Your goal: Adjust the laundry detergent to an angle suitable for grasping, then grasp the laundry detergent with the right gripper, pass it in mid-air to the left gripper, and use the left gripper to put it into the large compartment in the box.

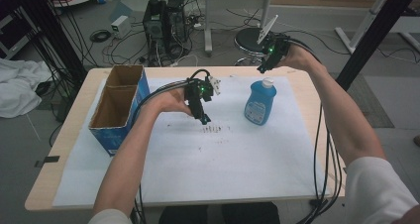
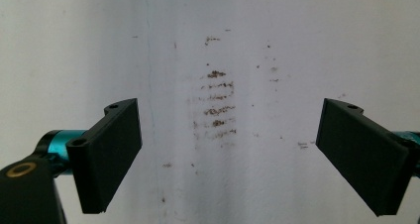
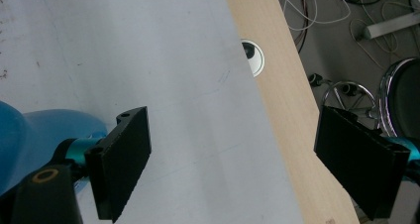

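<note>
Two grippers work here: from above, our left gripper (image 1: 204, 119) hovers over brown smears (image 1: 214, 129); its own view shows jaws wide, empty. Our right gripper (image 3: 233, 169), equally wide, should descend squarely onto the blue bottle (image 1: 260, 103).

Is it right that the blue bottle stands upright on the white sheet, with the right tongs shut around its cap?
Not quite. The blue bottle does stand upright on the white sheet, but the right tongs are open above it, gripping nothing, as the right gripper view shows.
</note>
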Available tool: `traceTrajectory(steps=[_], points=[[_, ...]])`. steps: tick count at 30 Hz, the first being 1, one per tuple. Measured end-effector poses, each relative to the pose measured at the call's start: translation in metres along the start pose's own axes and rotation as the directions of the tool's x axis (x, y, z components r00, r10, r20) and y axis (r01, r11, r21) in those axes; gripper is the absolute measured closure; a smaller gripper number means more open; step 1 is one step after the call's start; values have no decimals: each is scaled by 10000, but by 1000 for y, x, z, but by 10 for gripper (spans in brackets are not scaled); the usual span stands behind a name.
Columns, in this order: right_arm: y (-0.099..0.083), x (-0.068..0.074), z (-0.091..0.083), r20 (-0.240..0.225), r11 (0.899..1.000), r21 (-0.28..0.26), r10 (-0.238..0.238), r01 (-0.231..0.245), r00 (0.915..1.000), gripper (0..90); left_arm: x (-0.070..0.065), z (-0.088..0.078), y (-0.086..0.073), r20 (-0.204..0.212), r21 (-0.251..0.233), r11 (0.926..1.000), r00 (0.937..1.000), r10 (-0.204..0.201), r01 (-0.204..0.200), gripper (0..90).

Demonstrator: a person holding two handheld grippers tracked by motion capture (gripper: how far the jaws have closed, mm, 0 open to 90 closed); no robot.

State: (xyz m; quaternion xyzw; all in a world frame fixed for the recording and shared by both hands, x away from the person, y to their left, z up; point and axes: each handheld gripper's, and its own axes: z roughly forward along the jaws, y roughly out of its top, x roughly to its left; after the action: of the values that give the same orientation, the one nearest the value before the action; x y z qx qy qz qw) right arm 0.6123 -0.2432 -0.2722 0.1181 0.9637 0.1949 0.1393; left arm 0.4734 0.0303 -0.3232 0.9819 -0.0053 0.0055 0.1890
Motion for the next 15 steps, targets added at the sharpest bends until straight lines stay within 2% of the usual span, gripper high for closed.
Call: traceTrajectory(steps=[5, 9, 15], points=[[1, 0, 2, -59, 10000, 72, -62, 62, 10000, 137, -1, 0, 0, 32, 167, 9998, 10000, 57, -58, 105], [1, 1, 2, -38, 9999, 151, -27, 28, 10000, 137, -3, -2, 0, 7, 77, 10000, 10000, 5, -5, 105], [2, 1, -3, -16, 9999, -39, 114, -114, 9999, 137, -5, -3, 2, -25, 47, 10000, 10000, 39, -39, 105]])
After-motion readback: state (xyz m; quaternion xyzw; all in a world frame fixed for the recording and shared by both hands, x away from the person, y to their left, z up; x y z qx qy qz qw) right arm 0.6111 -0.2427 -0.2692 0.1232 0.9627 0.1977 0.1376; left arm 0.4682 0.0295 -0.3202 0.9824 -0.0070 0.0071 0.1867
